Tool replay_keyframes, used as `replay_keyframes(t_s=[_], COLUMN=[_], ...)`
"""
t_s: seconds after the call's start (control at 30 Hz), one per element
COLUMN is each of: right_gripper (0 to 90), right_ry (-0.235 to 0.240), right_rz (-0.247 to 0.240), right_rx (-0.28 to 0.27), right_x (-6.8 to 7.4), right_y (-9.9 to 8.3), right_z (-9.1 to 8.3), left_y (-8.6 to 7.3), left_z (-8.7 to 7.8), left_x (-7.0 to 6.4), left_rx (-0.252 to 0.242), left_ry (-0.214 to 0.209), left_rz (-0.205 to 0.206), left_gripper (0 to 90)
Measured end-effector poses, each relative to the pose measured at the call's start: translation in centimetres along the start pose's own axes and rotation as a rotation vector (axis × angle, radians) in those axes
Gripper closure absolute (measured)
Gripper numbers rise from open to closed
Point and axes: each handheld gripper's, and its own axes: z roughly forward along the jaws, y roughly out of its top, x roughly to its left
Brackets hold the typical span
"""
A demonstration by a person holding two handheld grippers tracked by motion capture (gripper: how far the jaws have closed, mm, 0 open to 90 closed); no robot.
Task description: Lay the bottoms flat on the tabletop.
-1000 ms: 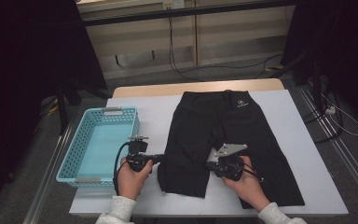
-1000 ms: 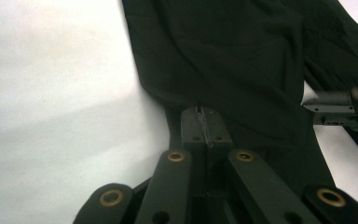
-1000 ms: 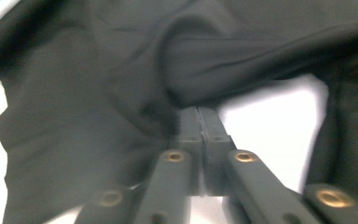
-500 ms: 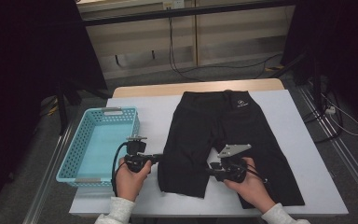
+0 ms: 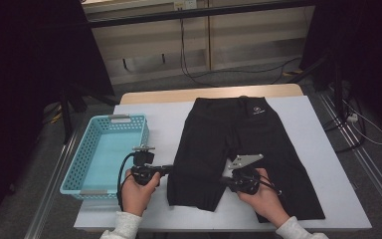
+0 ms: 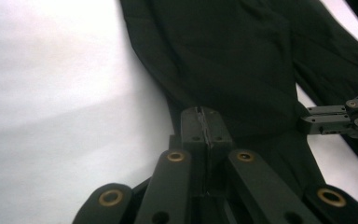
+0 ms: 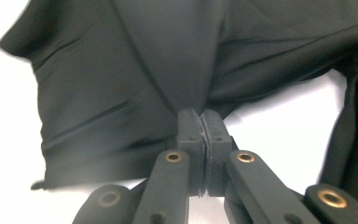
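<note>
Right gripper nearer; one shorts.

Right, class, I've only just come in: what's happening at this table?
A person is handling black shorts spread flat on a white table with a pair of hand-held tongs. The left tongs are shut on the outer edge of one leg; the right tongs are shut on its inner edge. A light blue basket sits to the left.

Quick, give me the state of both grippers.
Left gripper: closed on the outer edge of the black shorts.
Right gripper: closed on the shorts' inner leg edge.
</note>
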Motion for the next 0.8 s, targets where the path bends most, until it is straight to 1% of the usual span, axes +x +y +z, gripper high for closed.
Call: replay_keyframes(t_s=[0.03, 0.1, 0.2, 0.23, 0.27, 0.3, 0.33, 0.37, 0.4, 0.43, 0.47, 0.5, 0.53, 0.57, 0.6, 0.63, 0.67, 0.7, 0.8], right_gripper=[88.7, 88.7, 88.5, 88.1, 87.5, 86.1, 82.4, 76.4, 75.7, 74.6, 71.3, 69.1, 68.6, 66.0, 64.7, 64.7, 62.8, 60.5, 55.0], right_ry=[0.010, 0.028, 0.018, 0.015, 0.000, 0.000, 0.005, -0.017, -0.034, -0.029, -0.025, -0.029, -0.030, -0.030, -0.035, -0.036, -0.033, -0.029, -0.037], right_rz=[-0.003, 0.013, 0.032, 0.036, 0.032, 0.029, 0.029, 0.017, -0.002, -0.011, -0.008, -0.008, -0.011, -0.010, -0.011, -0.019, -0.025, -0.022, -0.034], right_rx=[0.002, -0.012, -0.030, -0.037, -0.052, -0.055, -0.056, -0.060, -0.054, -0.052, -0.063, -0.071, -0.071, -0.074, -0.077, -0.070, -0.067, -0.071, -0.074], right_x=[0.0, -0.2, -0.7, -0.9, -1.0, -1.1, -1.1, -1.0, -0.8, -0.7, -0.7, -0.7, -0.6, -0.6, -0.6, -0.6, -0.5, -0.4, -0.1], right_y=[-0.1, -0.3, -0.4, -0.4, -0.5, -0.5, -0.6, -0.7, -0.7, -0.7, -0.7, -0.6, -0.6, -0.6, -0.6, -0.6, -0.6, -0.6, -0.6], right_z=[-0.3, -1.2, -2.1, -2.2, -2.1, -2.0, -1.7, -1.6, -1.5, -1.5, -1.6, -1.6, -1.7, -1.7, -1.7, -1.7, -1.6, -1.6, -1.8], left_y=[0.0, -0.1, 0.0, 0.0, -0.1, -0.1, -0.2, -0.2, -0.2, -0.3, -0.3, -0.3, -0.3, -0.3, -0.3, -0.4, -0.4, -0.4, -0.6], left_z=[0.1, 0.4, 0.6, 0.7, 0.8, 0.9, 1.0, 1.0, 0.9, 0.9, 0.9, 0.9, 1.0, 1.1, 1.2, 1.2, 1.3, 1.2, 1.3], left_x=[-0.1, -0.2, -0.5, -0.5, -0.5, -0.4, -0.2, 0.0, 0.2, 0.3, 0.3, 0.3, 0.3, 0.2, 0.2, 0.0, -0.1, -0.2, -0.5], left_rx=[0.005, 0.013, 0.021, 0.019, 0.023, 0.027, 0.029, 0.027, 0.027, 0.023, 0.017, 0.012, 0.006, 0.000, -0.003, -0.015, -0.018, -0.010, 0.001], left_ry=[-0.002, -0.016, -0.019, -0.008, 0.002, 0.030, 0.063, 0.077, 0.080, 0.086, 0.086, 0.080, 0.080, 0.087, 0.086, 0.084, 0.083, 0.078, 0.073], left_rz=[0.003, 0.005, 0.015, 0.017, 0.015, 0.011, 0.014, 0.004, -0.006, -0.010, -0.010, -0.007, -0.001, 0.006, 0.018, 0.032, 0.055, 0.072, 0.094], left_gripper=[89.9, 89.9, 89.9, 89.7, 89.7, 89.7, 89.7, 89.6, 89.4, 88.8, 87.6, 84.0, 76.1, 67.4, 56.1, 47.4, 39.6, 36.7, 27.9])
